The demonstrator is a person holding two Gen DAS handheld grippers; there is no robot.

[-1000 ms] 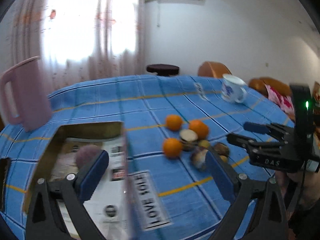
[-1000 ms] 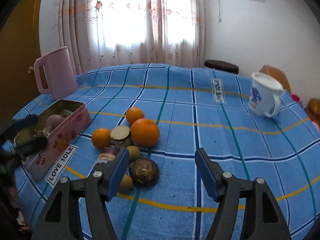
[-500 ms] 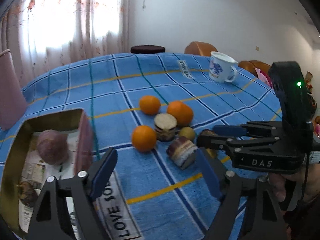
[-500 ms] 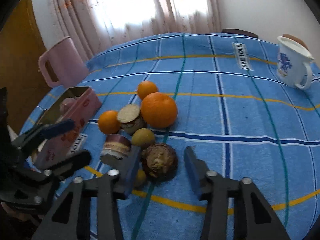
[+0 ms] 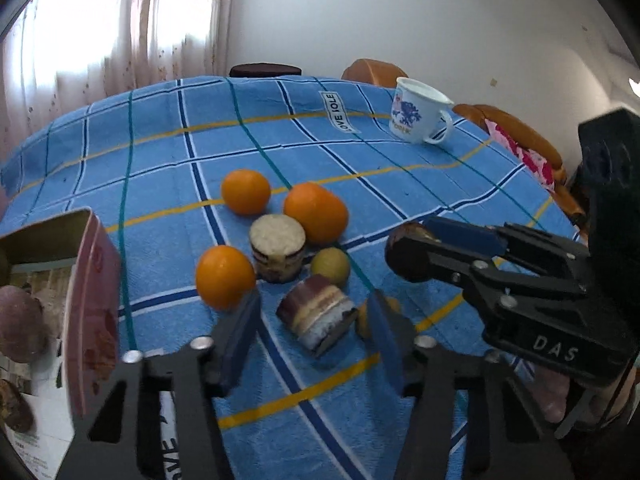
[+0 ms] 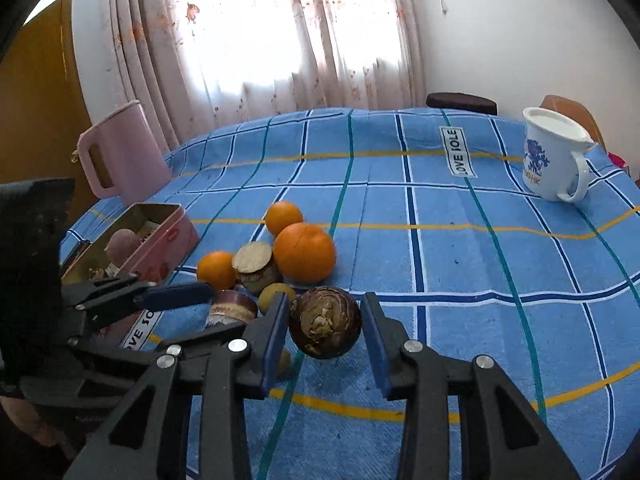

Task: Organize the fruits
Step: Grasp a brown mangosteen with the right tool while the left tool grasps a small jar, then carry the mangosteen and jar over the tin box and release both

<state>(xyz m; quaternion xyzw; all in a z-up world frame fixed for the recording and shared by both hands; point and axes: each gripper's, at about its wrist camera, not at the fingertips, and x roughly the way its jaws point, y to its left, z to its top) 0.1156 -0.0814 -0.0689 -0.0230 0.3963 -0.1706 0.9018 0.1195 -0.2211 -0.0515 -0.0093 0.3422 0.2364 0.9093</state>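
**Two fruits bracketed beside the pink tin**

The right gripper (image 6: 325,330) is closed around a brown mottled fruit (image 6: 325,322) near the pink tin (image 6: 160,236). The left gripper (image 5: 314,322) is closing around a striped cut piece (image 5: 316,314), pads apparently not yet touching. Lifting into the tin seems next.

"DAS" on the right gripper (image 5: 416,258); "LOVE SOLE" label (image 6: 459,153) on the blue checked tablecloth (image 6: 460,248)
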